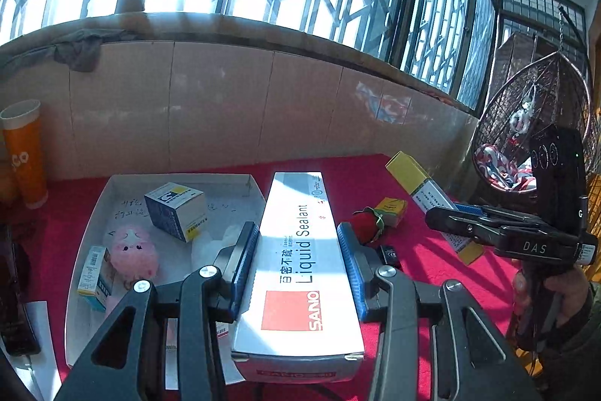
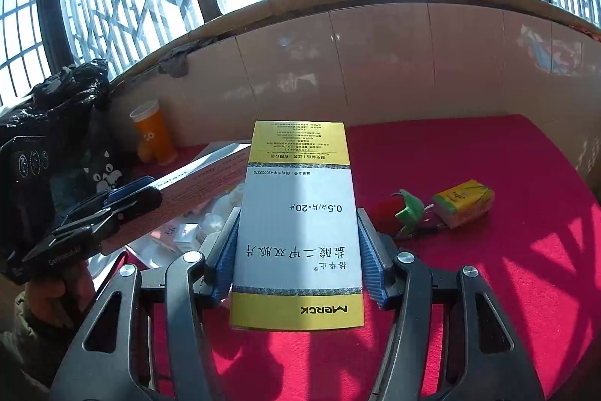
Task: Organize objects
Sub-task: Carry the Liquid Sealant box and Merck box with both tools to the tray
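1. I cannot see the near end of the sealant box (image 1: 300, 250); the white tray (image 1: 90, 213) is partly hidden.
2. My left gripper (image 1: 298, 260) clamps it above the tray's right edge; my right gripper (image 2: 298, 256) clamps the medicine box (image 2: 296, 228) over the red cloth (image 2: 488, 269).
3. Both boxes point lengthwise away from me.

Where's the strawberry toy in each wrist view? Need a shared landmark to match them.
Left wrist view: the strawberry toy lies on the red cloth, right of centre, just past the left gripper's right finger.
Right wrist view: the strawberry toy lies right of centre, beside the held Merck box.
Shared landmark: the small yellow pack right next to it.
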Motion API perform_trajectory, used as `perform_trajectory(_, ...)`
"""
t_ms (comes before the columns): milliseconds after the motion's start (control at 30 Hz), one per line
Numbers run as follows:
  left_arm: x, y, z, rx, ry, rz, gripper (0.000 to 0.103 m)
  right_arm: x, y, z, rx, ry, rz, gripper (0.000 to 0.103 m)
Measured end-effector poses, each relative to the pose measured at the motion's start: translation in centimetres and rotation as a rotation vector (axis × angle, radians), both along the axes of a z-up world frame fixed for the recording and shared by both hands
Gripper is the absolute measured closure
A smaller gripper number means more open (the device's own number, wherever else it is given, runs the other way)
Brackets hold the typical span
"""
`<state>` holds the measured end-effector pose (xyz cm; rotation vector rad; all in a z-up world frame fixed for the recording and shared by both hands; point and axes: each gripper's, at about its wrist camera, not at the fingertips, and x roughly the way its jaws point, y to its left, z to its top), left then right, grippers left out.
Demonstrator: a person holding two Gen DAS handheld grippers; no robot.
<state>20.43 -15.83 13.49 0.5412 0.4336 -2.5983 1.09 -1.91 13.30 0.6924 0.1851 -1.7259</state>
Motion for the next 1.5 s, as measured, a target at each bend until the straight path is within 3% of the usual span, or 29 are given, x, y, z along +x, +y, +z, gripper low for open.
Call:
perform_trajectory(667, 4.0, -4.0, -2.1, 0.079, 0.045, 0.100, 0.060, 2.7, -3.3, -1.4, 0.059, -0.008, 0.056, 0.047)
perform_trajectory(1500, 5.2, -5.5, -3.2, 0.120, 0.052, 0.131, 0.060, 3.9, -5.3, -2.3, 0.096, -0.013, 0.087, 0.047)
